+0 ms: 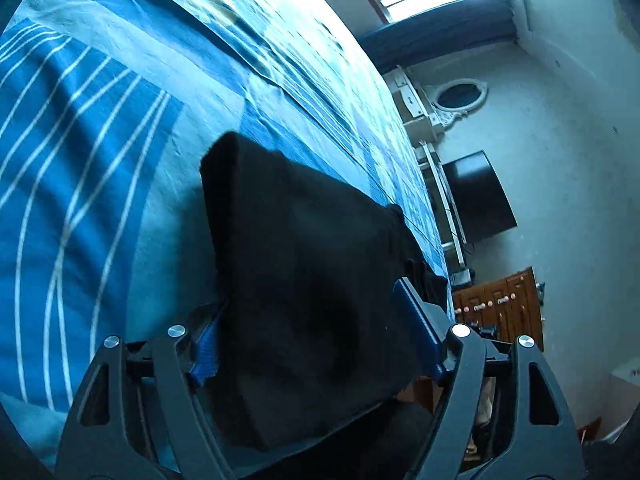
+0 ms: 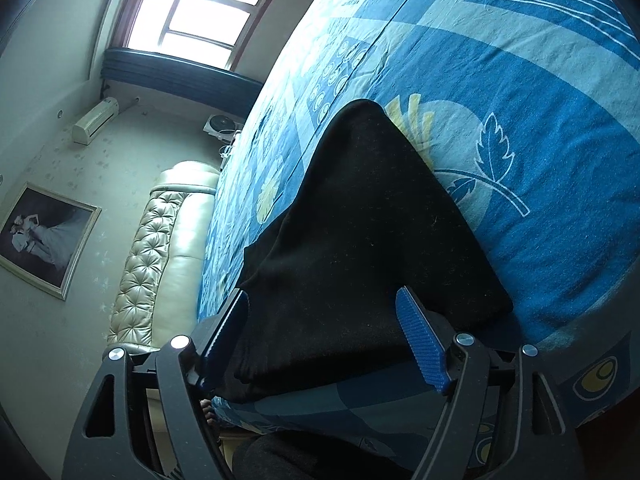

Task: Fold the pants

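Observation:
The black pants (image 1: pixel 304 264) lie folded in a thick bundle on the blue patterned bedsheet (image 1: pixel 100 160), near the bed's front edge. My left gripper (image 1: pixel 316 344) is open, its blue-padded fingers (image 1: pixel 416 328) on either side of the bundle's near end, with fabric between them. In the right wrist view the same black pants (image 2: pixel 360 232) taper away over the sheet (image 2: pixel 520 120). My right gripper (image 2: pixel 320 344) is open too, its fingers (image 2: pixel 422 344) straddling the near part of the bundle.
A cream tufted headboard (image 2: pixel 160 248) stands at one end of the bed. A dark TV (image 1: pixel 476 196) and a wooden cabinet (image 1: pixel 500 308) stand beyond the other end. A window (image 2: pixel 200 4) lights the room. The bed edge runs just below both grippers.

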The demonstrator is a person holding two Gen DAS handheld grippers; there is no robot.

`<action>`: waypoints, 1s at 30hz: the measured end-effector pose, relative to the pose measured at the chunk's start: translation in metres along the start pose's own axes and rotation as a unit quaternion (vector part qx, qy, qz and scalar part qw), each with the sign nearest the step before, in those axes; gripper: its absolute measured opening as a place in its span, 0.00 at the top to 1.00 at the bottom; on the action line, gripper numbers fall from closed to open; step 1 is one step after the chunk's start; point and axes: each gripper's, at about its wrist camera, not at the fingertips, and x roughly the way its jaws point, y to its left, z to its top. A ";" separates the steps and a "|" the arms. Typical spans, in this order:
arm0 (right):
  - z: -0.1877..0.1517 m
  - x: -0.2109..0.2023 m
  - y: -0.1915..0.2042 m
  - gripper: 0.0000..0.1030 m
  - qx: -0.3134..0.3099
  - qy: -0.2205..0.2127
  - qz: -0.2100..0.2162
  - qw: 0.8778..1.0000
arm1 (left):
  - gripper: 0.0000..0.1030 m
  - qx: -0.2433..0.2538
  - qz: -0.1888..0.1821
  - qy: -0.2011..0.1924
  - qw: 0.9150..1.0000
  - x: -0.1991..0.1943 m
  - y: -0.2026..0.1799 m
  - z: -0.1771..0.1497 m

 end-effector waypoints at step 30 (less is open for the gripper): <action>0.005 -0.018 0.039 0.18 -0.041 -0.021 -0.029 0.999 | 0.80 0.071 0.112 0.011 0.991 0.029 -0.205 0.023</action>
